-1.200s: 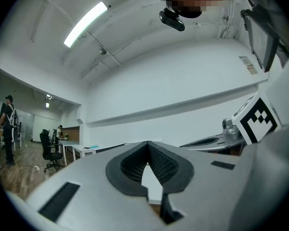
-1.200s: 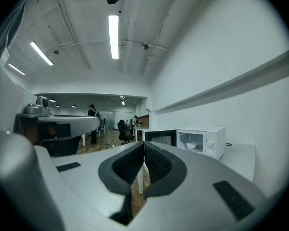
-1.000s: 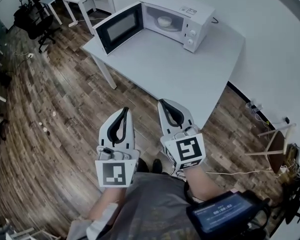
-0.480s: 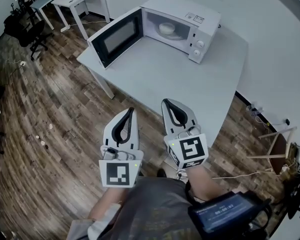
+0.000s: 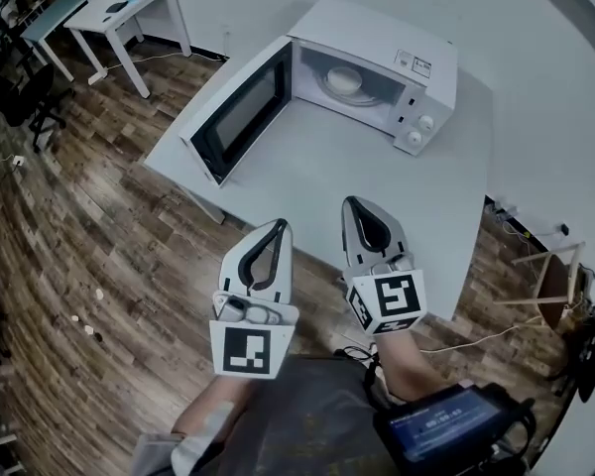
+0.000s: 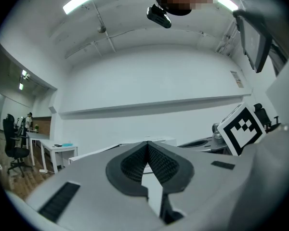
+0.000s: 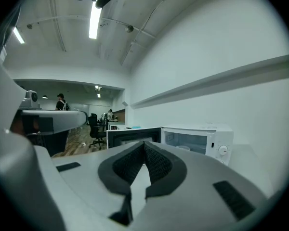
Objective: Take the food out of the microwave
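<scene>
White bowl (image 5: 344,80) sits in the microwave (image 5: 377,36) — well beyond the right gripper (image 5: 358,203).

No text is legible. The label (image 5: 414,63) on top of the microwave (image 5: 372,38), upper right of head view: print too small. The screen (image 5: 444,421), lower right: characters blurred beyond reading.

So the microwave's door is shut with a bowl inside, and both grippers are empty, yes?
Not quite. The head view shows the microwave door swung open, not shut. The bowl does sit inside, and the left gripper and right gripper are both empty.
</scene>
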Available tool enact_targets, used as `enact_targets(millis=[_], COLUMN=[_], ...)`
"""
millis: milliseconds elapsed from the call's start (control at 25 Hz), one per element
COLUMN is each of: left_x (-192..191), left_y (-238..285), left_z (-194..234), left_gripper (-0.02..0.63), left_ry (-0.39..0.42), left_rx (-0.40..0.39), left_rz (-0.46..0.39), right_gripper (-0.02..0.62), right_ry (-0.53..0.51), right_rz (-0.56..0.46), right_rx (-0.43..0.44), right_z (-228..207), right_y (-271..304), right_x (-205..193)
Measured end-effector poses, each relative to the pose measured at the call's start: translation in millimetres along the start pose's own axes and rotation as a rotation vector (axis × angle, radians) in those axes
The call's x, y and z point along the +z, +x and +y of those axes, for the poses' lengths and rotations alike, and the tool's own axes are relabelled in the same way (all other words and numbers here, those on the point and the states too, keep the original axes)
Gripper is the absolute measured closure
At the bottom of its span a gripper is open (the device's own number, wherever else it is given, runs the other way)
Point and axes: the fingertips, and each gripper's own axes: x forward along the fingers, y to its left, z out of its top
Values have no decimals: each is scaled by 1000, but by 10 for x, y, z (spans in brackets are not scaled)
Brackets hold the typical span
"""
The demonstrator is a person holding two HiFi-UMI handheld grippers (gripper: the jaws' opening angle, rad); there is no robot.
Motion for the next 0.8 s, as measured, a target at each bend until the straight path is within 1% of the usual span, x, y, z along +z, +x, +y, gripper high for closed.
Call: enact_targets(millis=[160, 360, 600, 800], left_x=[-55, -98, -213, -190], left_y=[216, 458, 684, 914], left_z=[213, 327, 358, 438], left_gripper=[600, 600, 600, 600], left_ry=[7, -29, -24, -13], left_rx=[-107, -182, -251, -277], left_rz=[0, -8, -9, -23], right_gripper=[588, 588, 588, 588], right_ry=[-10, -27, -32, -31], right_rz=[12, 41, 56, 34], right_rx=[-79, -153, -210, -238], right_z=[-6, -141, -289, -413], right_y=[297, 481, 654, 808], right_x=[70, 86, 19, 72])
